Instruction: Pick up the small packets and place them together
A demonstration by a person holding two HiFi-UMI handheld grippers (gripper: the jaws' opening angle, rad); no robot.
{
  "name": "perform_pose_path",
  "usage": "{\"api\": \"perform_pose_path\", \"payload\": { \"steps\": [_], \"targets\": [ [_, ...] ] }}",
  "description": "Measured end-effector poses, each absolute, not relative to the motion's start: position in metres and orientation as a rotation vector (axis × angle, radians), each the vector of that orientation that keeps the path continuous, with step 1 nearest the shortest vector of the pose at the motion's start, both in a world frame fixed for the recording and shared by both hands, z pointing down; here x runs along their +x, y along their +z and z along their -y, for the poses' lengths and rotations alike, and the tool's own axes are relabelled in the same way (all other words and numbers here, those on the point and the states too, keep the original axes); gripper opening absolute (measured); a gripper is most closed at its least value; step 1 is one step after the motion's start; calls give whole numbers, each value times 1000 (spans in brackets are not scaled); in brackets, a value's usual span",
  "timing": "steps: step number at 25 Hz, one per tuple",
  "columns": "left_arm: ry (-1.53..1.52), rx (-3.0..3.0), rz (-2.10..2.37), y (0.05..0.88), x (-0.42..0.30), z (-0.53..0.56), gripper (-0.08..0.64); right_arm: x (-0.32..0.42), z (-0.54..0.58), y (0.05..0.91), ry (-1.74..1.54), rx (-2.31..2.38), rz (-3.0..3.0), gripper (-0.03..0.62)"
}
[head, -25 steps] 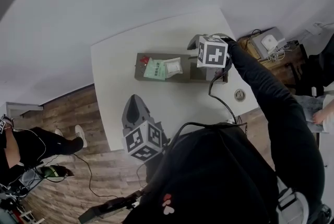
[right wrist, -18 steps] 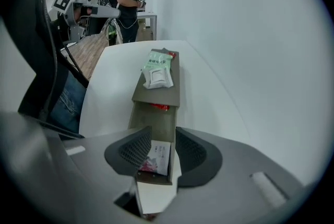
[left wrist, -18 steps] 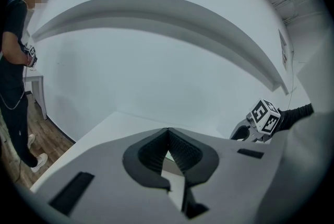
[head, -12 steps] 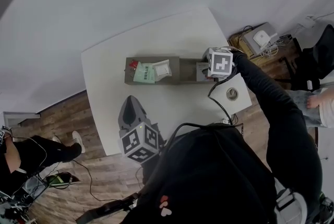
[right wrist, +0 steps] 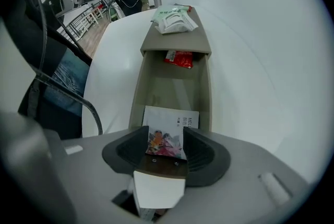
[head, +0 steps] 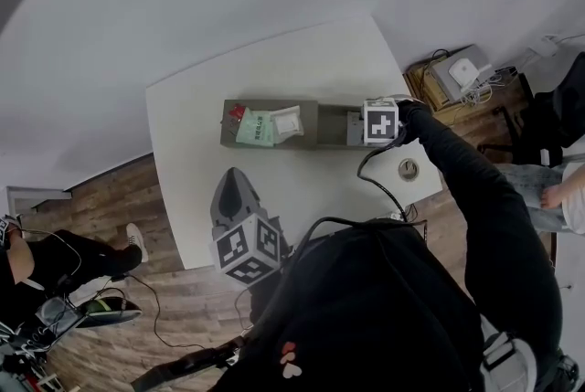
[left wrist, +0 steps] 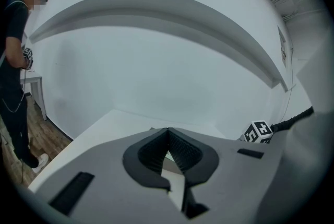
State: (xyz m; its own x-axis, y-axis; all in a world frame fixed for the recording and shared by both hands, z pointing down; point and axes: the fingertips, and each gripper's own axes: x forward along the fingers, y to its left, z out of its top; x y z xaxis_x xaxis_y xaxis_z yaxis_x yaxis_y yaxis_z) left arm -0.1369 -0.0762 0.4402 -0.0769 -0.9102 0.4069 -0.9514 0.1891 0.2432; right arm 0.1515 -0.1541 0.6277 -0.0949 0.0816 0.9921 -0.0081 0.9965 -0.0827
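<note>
A long grey-brown tray (head: 315,125) lies across the white table (head: 201,107). On its raised left end lie a green packet (head: 256,127) and a white packet (head: 286,121), seen far off as the white packet (right wrist: 175,20). A red packet (right wrist: 178,58) lies inside the tray. My right gripper (head: 379,127) points straight down over the tray's right end. Its jaws have just been opening, and a white packet with a colourful picture (right wrist: 169,129) lies on the tray floor between the pads, which stand apart from it. My left gripper (head: 234,182) hovers at the table's near edge, its jaws (left wrist: 168,137) meeting at the tips with nothing in them.
A round cable hole (head: 409,168) sits in the table near the right corner. A low stand with white devices and cables (head: 457,75) is on the floor at the right. A person (left wrist: 15,61) stands on the wooden floor at the left; chairs (right wrist: 88,14) stand further off.
My right gripper has sunk towards the tray's right end and its marker cube looks smaller. The left gripper has stayed near the table's front edge.
</note>
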Motion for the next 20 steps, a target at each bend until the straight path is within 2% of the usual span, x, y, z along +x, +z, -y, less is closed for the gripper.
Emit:
{"api": "perform_pose_path", "payload": {
  "steps": [12, 20],
  "targets": [
    [137, 1753, 1998, 437, -132, 83, 0, 175, 180, 692, -48, -38, 1551, 176],
    [142, 1761, 1993, 433, -127, 87, 0, 167, 169, 673, -27, -56, 1546, 176]
  ]
}}
